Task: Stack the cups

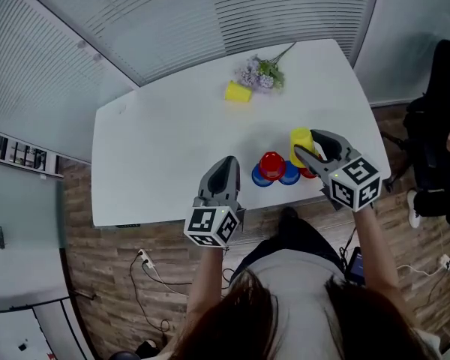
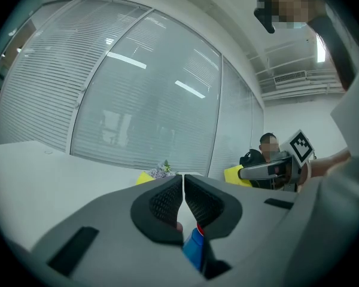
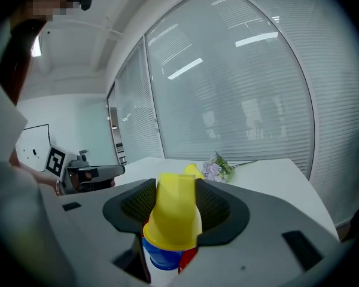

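My right gripper [image 1: 306,144] squeezes an upside-down yellow cup [image 3: 175,211]; my left gripper [image 1: 226,160] is closed on nothing.
Both point away from me over the white table [image 1: 157,148] at its near edge, the right one tipped down a bit. The yellow cup is just right of the red cup [image 1: 271,163]. In my right gripper view it hides most of a blue cup [image 3: 161,257].

Bright, even, cool-white light fills the room, from ceiling strips [image 2: 320,49] that also streak as reflections across the glass wall [image 3: 251,39]. The white table [image 1: 157,148] carries only faint, soft shadows. Both gripper views bow strongly and darken to black at the corners. Close to its lens the left gripper [image 2: 183,181] looks slightly soft, perhaps out of focus; the yellow cup [image 3: 175,211] reads crisp.
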A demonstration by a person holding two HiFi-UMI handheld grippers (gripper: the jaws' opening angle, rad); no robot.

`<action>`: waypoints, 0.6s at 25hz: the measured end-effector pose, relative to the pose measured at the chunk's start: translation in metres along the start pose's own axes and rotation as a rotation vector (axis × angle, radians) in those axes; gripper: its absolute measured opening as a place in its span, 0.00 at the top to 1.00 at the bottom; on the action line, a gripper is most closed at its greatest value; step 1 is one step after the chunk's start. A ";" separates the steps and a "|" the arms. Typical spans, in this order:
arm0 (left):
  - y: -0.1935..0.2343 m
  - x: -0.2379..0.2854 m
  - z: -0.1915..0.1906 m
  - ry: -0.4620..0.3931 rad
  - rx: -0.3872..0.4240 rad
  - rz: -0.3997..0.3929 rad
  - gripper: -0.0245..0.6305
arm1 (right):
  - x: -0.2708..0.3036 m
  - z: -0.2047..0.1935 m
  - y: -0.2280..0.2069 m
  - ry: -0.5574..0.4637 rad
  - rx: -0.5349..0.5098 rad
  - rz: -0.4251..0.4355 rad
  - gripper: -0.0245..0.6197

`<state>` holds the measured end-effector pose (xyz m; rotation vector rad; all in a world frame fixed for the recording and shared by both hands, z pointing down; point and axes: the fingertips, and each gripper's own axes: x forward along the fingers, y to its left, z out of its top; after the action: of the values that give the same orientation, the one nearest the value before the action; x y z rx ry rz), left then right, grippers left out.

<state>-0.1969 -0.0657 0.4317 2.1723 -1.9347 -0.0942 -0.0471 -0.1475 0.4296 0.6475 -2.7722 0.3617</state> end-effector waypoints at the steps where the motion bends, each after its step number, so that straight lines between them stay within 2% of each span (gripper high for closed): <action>1: 0.000 -0.001 0.000 0.001 0.001 -0.005 0.92 | -0.001 -0.001 0.002 -0.007 -0.012 -0.011 0.60; 8: -0.002 -0.011 0.001 0.009 -0.001 -0.024 0.92 | -0.009 -0.006 0.008 -0.070 -0.093 -0.080 0.60; 15: -0.010 -0.016 -0.001 0.012 0.006 -0.034 0.92 | -0.011 -0.016 0.016 -0.118 -0.137 -0.080 0.60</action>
<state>-0.1890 -0.0493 0.4286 2.2048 -1.8946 -0.0818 -0.0413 -0.1245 0.4380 0.7650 -2.8400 0.1197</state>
